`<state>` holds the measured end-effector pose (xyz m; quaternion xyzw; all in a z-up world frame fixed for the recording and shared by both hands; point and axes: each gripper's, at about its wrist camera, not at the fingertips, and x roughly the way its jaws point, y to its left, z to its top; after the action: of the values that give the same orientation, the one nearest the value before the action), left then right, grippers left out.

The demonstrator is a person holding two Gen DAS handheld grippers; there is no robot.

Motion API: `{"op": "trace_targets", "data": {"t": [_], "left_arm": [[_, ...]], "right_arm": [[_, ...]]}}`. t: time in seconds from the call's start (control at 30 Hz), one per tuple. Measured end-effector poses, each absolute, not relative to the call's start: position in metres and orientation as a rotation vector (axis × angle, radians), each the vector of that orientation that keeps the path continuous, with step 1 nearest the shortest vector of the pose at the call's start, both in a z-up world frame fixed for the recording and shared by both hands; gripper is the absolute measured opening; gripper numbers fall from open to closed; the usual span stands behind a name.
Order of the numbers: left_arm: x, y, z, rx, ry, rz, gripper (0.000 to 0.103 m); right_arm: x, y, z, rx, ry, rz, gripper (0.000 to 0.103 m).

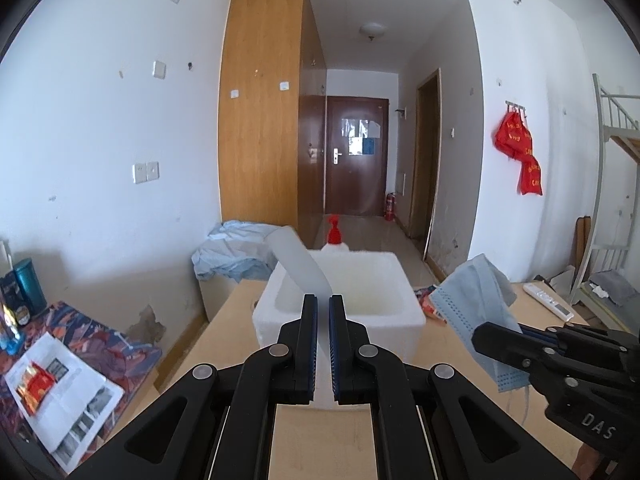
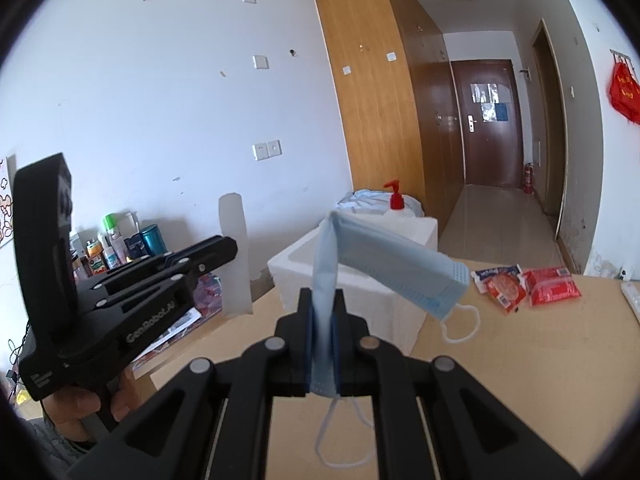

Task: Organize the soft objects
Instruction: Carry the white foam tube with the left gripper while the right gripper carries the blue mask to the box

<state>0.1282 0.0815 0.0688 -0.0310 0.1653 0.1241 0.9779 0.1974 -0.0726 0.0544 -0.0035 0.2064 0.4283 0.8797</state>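
L gripper (image 1: 323, 300): jaws nearly together, clamped on a thin translucent white strip (image 1: 298, 262). Strip sticks up past the tips, leaning up-left in L wrist view; in R wrist view it reads as a tall pale upright band (image 2: 235, 256) rising from the L gripper's tips (image 2: 228, 246). What the strip is made of: can't tell.

R gripper (image 2: 322, 300): jaws narrow, pinching a light blue face mask (image 2: 384, 258). Mask stands up betw. the pads, folds over at the top and droops to the right; one white ear loop (image 2: 460, 324) hangs off its low right corner, another loop dangles below the fingers. In L wrist view the same mask (image 1: 476, 300) is seen held up at the R gripper's tips (image 1: 486, 334), clear of the table.

Both items held in the air over a light wood table (image 2: 520, 360).

Ahead of both grippers: white foam box (image 1: 340, 300), open top, sitting on the table. Red pump bottle (image 2: 394, 196) behind the box's far edge. Two red snack packets (image 2: 528, 286) lie flat on the table, right of the box, just beside each other. White remote (image 1: 548, 300) on table's far right edge.

A hand (image 2: 80, 404) grips the L gripper's handle at lower left of R wrist view.

Bkgd: wood wardrobe (image 1: 260, 100), dark brown door (image 1: 356, 152) at end of hallway.
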Motion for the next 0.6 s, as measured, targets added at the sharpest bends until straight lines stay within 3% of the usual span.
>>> {"op": "trace_targets", "data": {"t": [0.6], "left_arm": [[0.191,0.099,0.095,-0.060,0.354,0.197,0.006]], "right_arm": [[0.251,-0.038,0.088,-0.052,0.409,0.882,0.010]]}}
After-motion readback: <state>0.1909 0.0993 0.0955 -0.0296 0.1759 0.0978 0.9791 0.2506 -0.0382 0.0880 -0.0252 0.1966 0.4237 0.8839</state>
